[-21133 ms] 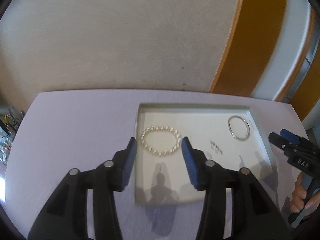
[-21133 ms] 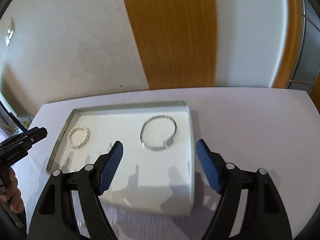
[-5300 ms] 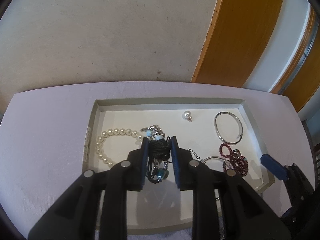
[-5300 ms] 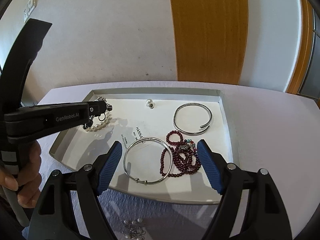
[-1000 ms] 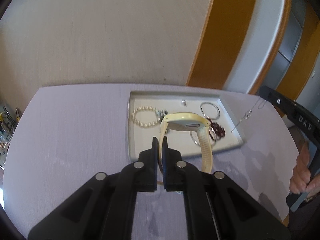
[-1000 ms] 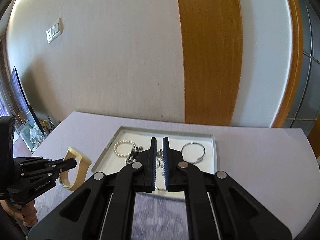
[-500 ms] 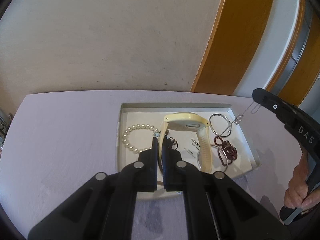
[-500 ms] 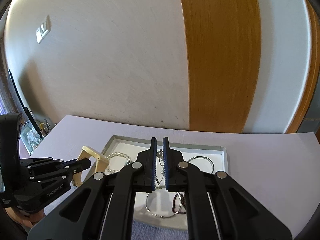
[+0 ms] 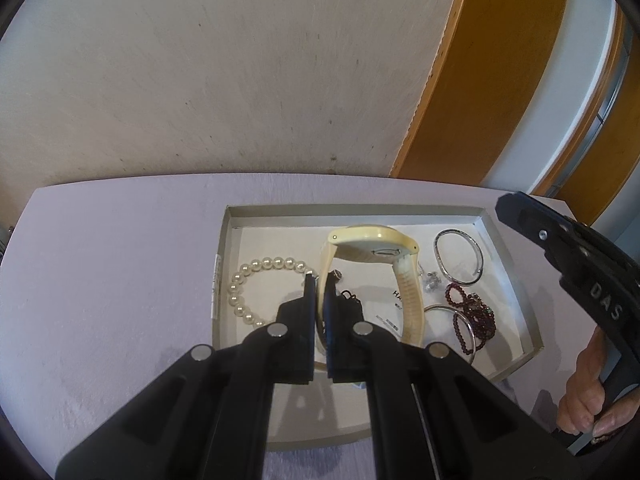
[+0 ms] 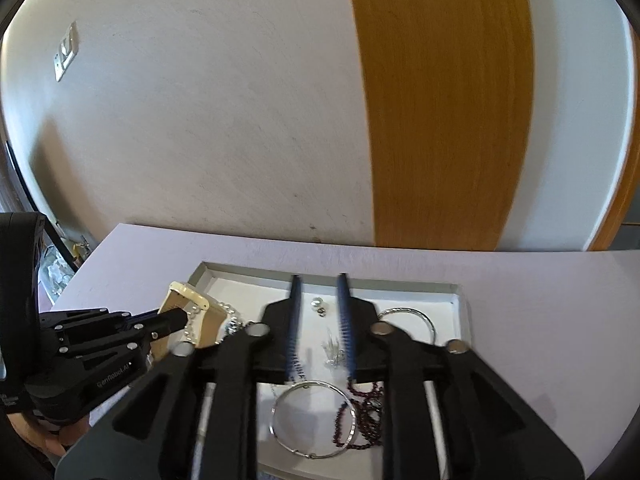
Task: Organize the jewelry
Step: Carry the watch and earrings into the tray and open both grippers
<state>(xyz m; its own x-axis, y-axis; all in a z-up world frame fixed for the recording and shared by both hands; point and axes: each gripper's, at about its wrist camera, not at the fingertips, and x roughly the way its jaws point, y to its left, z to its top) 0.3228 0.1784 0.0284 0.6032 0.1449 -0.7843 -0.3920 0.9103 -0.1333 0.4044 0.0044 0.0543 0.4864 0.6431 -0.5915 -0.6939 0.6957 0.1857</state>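
Observation:
My left gripper [image 9: 319, 280] is shut on the strap of a cream watch [image 9: 374, 240] and holds it above the white tray [image 9: 440, 211]. The watch also shows in the right wrist view [image 10: 188, 300], held by the left gripper [image 10: 182, 316]. My right gripper [image 10: 319, 280] is open over the tray [image 10: 456, 292], and a small silver chain piece [image 10: 334, 350] lies between its fingers, also seen in the left wrist view [image 9: 432, 282]. In the tray lie a pearl bracelet [image 9: 248, 280], a silver bangle [image 9: 458, 254], dark red bead strings [image 9: 474, 318] and a pearl earring [image 10: 318, 304].
The tray stands on a pale lilac table [image 9: 112, 280] against a white wall. A second silver bangle [image 10: 314, 420] lies at the tray's near side. A dark charm bracelet [image 9: 348, 298] lies beside the pearls. A wooden door frame stands behind to the right.
The right gripper has opened and the silver chain piece that it held now lies in the tray. Both grippers have moved closer over the tray. The left still holds the watch.

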